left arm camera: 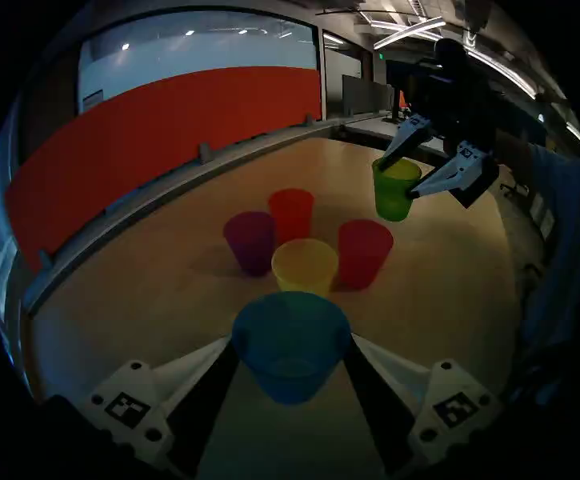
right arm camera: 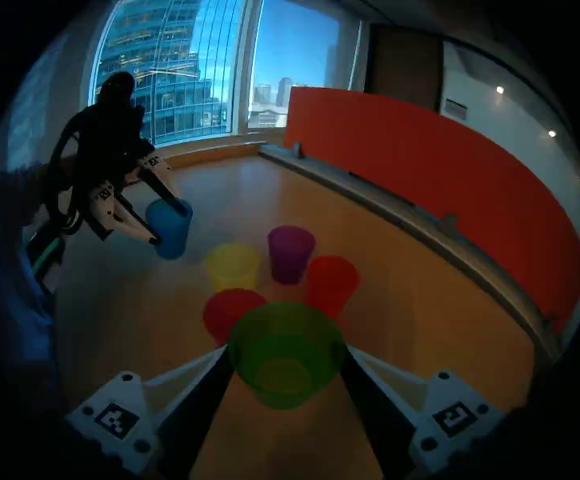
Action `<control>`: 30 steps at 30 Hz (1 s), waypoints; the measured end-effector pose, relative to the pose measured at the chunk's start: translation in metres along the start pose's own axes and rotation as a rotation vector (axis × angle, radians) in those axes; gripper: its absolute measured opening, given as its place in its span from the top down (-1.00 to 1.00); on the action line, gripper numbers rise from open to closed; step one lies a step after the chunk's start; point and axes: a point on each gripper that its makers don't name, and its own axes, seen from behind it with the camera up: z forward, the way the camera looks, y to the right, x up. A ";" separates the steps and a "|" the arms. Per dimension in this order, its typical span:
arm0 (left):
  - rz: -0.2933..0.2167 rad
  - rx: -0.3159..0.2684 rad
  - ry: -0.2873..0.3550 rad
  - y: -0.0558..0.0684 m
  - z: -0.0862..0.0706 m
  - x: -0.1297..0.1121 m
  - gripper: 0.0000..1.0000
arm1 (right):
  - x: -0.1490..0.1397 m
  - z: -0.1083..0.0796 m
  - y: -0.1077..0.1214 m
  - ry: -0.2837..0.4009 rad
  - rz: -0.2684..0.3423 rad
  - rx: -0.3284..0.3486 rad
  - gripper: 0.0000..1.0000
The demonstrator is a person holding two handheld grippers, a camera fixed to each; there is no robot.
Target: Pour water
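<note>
My left gripper (left arm camera: 291, 352) is shut on a blue cup (left arm camera: 291, 354), held upright above the wooden table (left arm camera: 170, 288); the same blue cup (right arm camera: 170, 227) and left gripper (right arm camera: 167, 222) appear far off in the right gripper view. My right gripper (right arm camera: 286, 352) is shut on a green cup (right arm camera: 286, 352), also upright; the green cup (left arm camera: 394, 189) and right gripper (left arm camera: 398, 178) show across the table in the left gripper view. Between them stand a yellow cup (left arm camera: 305, 266), a red cup (left arm camera: 364, 253), a purple cup (left arm camera: 250, 242) and an orange cup (left arm camera: 291, 214).
An orange wall panel (left arm camera: 162, 136) with a ledge runs along one table side. Windows (right arm camera: 178, 72) lie behind the left gripper. A person's blue sleeve (left arm camera: 558, 240) is at the right. Bare tabletop surrounds the cluster of cups.
</note>
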 end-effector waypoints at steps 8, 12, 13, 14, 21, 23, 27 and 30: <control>0.011 -0.013 -0.030 0.003 0.010 -0.011 -0.73 | -0.011 0.008 -0.001 -0.032 -0.004 0.005 -0.84; 0.010 -0.020 -0.037 0.004 0.014 -0.015 -0.73 | -0.017 0.011 -0.001 -0.042 0.001 0.006 -0.84; 0.008 -0.022 -0.038 0.004 0.015 -0.016 -0.74 | -0.019 0.012 -0.001 -0.044 0.003 0.006 -0.84; 0.006 -0.024 -0.039 0.005 0.016 -0.017 -0.73 | -0.021 0.013 -0.001 -0.047 0.006 0.006 -0.85; -0.010 -0.031 -0.051 0.005 0.022 -0.026 -0.73 | -0.036 0.020 -0.002 -0.067 0.018 0.007 -0.85; -0.012 -0.033 -0.055 0.005 0.024 -0.029 -0.73 | -0.039 0.022 -0.002 -0.071 0.021 0.008 -0.84; -0.013 -0.038 -0.058 0.005 0.027 -0.031 -0.74 | -0.044 0.024 -0.002 -0.075 0.026 0.008 -0.85; -0.016 -0.039 -0.059 0.005 0.029 -0.032 -0.74 | -0.047 0.025 -0.002 -0.078 0.030 0.007 -0.85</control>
